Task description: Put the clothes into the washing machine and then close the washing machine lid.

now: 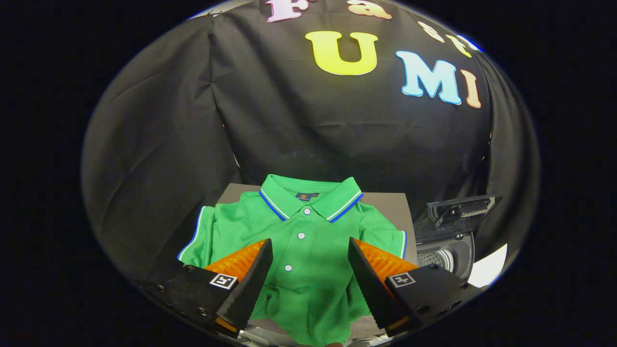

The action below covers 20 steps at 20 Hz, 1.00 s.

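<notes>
Two fingers of the gripper [308, 262] stand apart over the green polo shirt [308, 241]; pinch bunched fabric, seemingly near the placket, before swinging toward the open-lidded washing machine [446, 250].

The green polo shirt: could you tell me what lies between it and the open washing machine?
In the gripper view, a bare strip of grey table separates shirt from machine.

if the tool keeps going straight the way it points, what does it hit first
Most likely the green polo shirt. The tool is open, its fingers apart over the shirt's button placket, with cloth directly ahead. Depth is unclear, so how soon it touches cannot be told.
</notes>
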Motion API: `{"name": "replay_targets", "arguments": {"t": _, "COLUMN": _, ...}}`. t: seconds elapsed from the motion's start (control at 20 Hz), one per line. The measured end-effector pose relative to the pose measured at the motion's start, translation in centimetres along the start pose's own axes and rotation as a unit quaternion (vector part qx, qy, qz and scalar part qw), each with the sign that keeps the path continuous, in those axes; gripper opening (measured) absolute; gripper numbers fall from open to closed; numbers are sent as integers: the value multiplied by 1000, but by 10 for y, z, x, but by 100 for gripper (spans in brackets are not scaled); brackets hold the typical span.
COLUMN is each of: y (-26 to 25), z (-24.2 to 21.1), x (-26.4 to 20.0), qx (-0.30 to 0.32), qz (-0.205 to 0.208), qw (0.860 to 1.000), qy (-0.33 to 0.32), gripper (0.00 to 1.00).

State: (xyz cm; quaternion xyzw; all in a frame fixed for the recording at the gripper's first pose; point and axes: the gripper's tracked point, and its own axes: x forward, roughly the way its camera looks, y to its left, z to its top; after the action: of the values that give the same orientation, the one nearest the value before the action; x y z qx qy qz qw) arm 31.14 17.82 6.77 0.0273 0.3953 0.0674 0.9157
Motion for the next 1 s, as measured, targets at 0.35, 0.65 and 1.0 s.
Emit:
{"name": "replay_targets", "arguments": {"t": 0.35, "y": 13, "z": -8, "x": 34, "qx": -13, "qz": -11, "qw": 1000, "qy": 20, "gripper": 98}}
{"name": "replay_targets", "arguments": {"t": 0.65, "y": 17, "z": -22, "x": 48, "qx": -16, "qz": -9, "qw": 999, "qy": 35, "gripper": 98}}
{"name": "replay_targets", "arguments": {"t": 1.0, "y": 18, "z": -29, "x": 52, "qx": -34, "qz": -15, "qw": 999, "qy": 31, "gripper": 98}}
